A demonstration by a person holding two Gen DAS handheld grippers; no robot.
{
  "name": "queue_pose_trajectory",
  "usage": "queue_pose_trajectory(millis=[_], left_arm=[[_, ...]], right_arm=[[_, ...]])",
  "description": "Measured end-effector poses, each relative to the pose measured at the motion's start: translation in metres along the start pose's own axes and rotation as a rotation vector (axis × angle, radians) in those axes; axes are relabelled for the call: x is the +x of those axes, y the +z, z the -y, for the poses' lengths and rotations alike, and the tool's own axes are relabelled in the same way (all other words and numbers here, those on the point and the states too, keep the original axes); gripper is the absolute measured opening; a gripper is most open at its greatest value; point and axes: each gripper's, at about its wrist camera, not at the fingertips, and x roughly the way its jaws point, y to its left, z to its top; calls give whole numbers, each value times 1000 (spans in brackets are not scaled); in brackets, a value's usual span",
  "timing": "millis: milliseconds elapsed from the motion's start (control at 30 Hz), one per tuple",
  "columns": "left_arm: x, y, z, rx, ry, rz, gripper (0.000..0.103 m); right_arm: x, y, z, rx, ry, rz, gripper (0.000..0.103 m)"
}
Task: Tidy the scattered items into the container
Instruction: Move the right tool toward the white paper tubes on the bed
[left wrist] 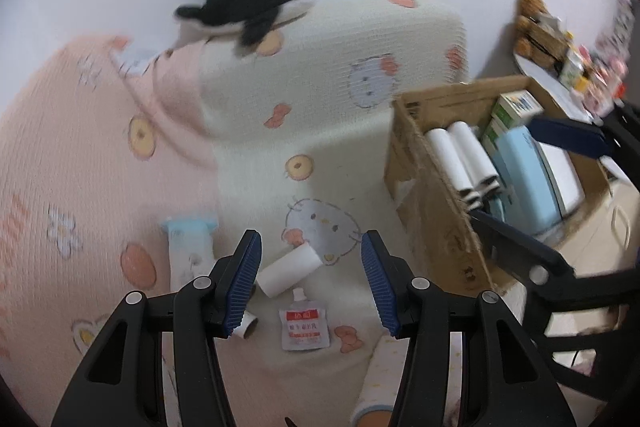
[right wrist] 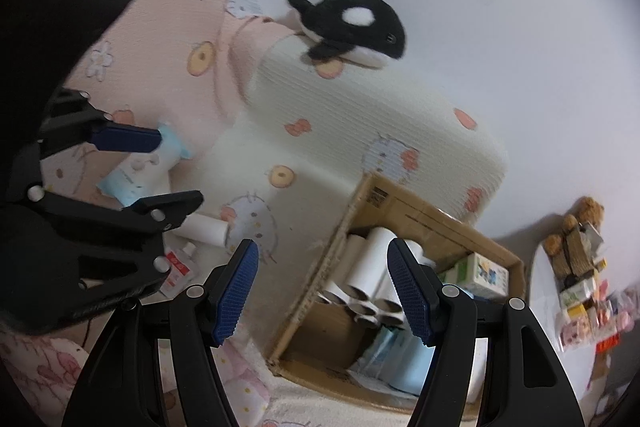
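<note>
I see my left gripper with its jaws wide apart and nothing between the pads; it hangs low in the middle of the left wrist view, over a cream blanket printed with cartoon cats. Between and just beyond the blue fingers lies a white paper tube, tilted, not touched by either pad. Below it, at lower centre, lies a small white pouch with a red label and a cap. A second tube end shows just under the left finger, mostly hidden. At lower left a pale blue bottle lies on the pink blanket. My right gripper is likewise wide open and empty, seen at lower centre of the right wrist view, poised above the cardboard box. The box sits at centre right of that view, on the bedding and against the cream cushion. Inside I count several white rolls stacked with ends facing me, a printed carton behind them, and a light blue item at the near side; what that item is I cannot tell. A plush orca rests on the cushion top, upper centre. The left view is blurred.
</note>
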Motion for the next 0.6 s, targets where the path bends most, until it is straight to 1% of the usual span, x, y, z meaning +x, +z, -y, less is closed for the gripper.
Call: queue_pose_trajectory(millis=[100,167,267,300,333,400,433,500,533,600], left_arm=[[2,-2,-21,-95,-25,-3,56],[1,-5,-39,-180,-67,9,56],[0,-11,-68,-306,-86,37,56],[0,-13,-75,-331,-81,45,56],[2,-19,-85,-372,-56,61,56],[7,-30,-99,-423,2,73,56],[12,-37,-106,-451,35,63,56],[22,-48,-116,-500,78,31,56],[29,-57,-123,-532,88,13,56],[34,-69,-131,-566,79,23,56]], right_arm=[[-1,4,-6,-28,16,16,64],[-1,5,-8,-38,39,21,64],[2,8,-11,-54,62,25,64],[4,10,-12,-58,61,25,64],[6,11,-12,-60,59,25,64],[9,14,-12,-43,50,36,64],[10,15,-12,-35,51,41,64],[13,18,-9,-14,80,54,64],[15,19,-7,9,104,58,64],[21,21,-3,55,131,55,64]])
